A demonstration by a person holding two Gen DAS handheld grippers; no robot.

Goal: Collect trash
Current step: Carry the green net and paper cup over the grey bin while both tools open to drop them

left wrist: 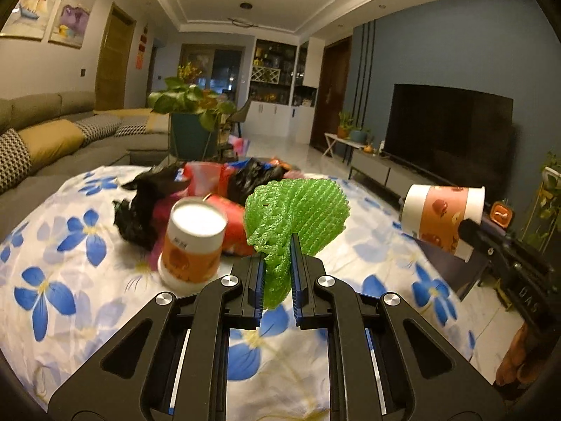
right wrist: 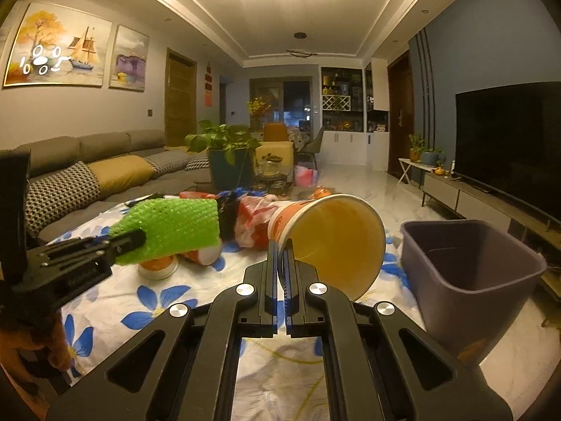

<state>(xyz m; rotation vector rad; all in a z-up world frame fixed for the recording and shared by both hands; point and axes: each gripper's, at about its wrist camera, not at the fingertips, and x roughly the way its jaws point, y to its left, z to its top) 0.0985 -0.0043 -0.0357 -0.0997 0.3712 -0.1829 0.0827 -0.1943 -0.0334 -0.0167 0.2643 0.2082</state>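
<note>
My left gripper (left wrist: 277, 266) is shut on a green foam net (left wrist: 298, 210) and holds it above the flowered tablecloth (left wrist: 70, 263). The net also shows at the left of the right wrist view (right wrist: 171, 228). My right gripper (right wrist: 283, 263) is shut on the rim of an orange paper cup (right wrist: 333, 238), held on its side above the table. That cup shows at the right of the left wrist view (left wrist: 441, 217). A purple bin (right wrist: 466, 273) stands to the right, beside the table.
An upside-down orange paper cup (left wrist: 193, 242) stands on the table left of the net. Behind it lie black bags (left wrist: 147, 203) and red wrappers (left wrist: 235, 224). A sofa (left wrist: 52, 140) is at left, a TV (left wrist: 448, 129) at right, a potted plant (left wrist: 193, 119) behind.
</note>
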